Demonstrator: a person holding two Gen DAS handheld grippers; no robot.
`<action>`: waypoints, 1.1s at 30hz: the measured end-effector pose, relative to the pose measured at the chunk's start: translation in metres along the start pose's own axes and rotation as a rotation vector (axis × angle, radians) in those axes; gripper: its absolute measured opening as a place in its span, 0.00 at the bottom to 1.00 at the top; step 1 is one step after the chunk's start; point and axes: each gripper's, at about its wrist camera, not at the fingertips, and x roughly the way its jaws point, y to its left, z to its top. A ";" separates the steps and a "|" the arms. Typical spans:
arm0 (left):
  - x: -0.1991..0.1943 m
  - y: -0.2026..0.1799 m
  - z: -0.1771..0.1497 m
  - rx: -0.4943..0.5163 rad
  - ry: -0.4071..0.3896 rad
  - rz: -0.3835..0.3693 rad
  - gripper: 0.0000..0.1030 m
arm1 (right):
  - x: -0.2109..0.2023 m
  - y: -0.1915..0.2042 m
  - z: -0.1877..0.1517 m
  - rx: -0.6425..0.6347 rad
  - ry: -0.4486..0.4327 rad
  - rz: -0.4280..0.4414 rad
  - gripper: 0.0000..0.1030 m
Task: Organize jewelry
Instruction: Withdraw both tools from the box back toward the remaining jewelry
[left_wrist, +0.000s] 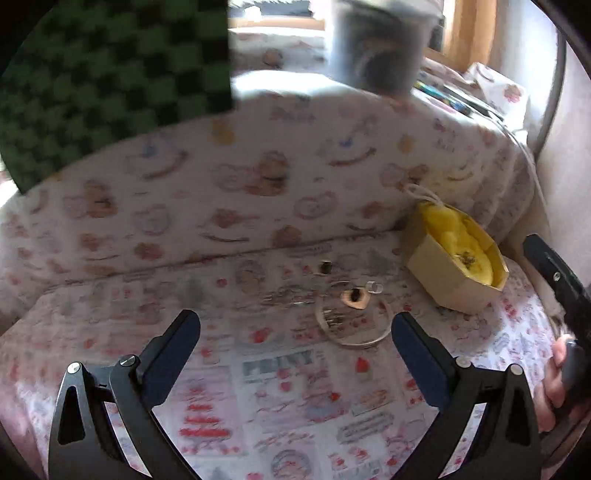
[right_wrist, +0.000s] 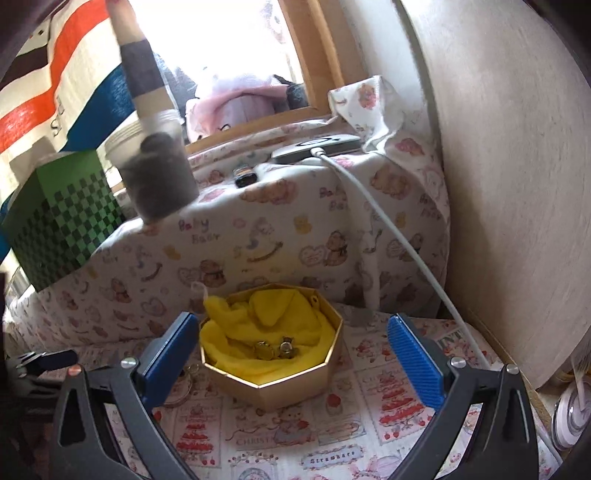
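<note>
Loose jewelry (left_wrist: 347, 306) lies just above the spread, empty left gripper (left_wrist: 295, 343), nearer than the right gripper (right_wrist: 291, 354), also spread, facing the box (right_wrist: 269, 354).

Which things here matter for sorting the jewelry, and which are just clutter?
For the job:
- gold octagonal box with yellow cloth
- gold pieces already in it
- bangle and small loose pieces on the printed cloth

Lying about:
- green checkered box
- dark jar
- white cable
- charger pad
</note>
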 end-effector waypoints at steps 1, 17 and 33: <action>0.004 -0.002 0.001 0.002 0.017 -0.015 0.99 | -0.001 0.001 0.000 -0.008 -0.004 -0.003 0.99; 0.059 -0.041 0.010 0.087 0.203 -0.098 0.79 | -0.003 -0.003 0.000 0.040 0.004 -0.025 0.99; 0.076 -0.062 0.020 0.111 0.186 -0.024 0.64 | 0.002 0.005 -0.004 -0.011 0.039 -0.036 0.99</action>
